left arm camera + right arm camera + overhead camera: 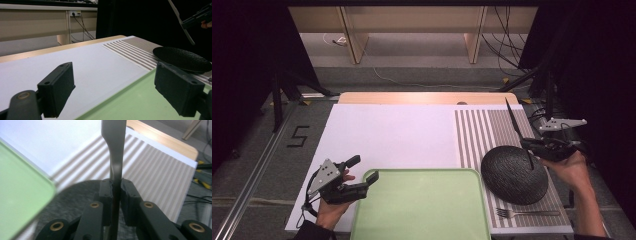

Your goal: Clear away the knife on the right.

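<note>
Right hand-held gripper (532,145) clamped on a thin utensil (113,157), probably a knife; left hand-held gripper (364,172) agape

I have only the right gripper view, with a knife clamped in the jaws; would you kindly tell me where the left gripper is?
Observer: The left gripper is at the far left corner of the green tray, jaws open and empty.
Operator: Thank you. Is any other cutlery about?
Observer: Yes, a fork lies on the striped mat, on the person's side of the black plate.
</note>
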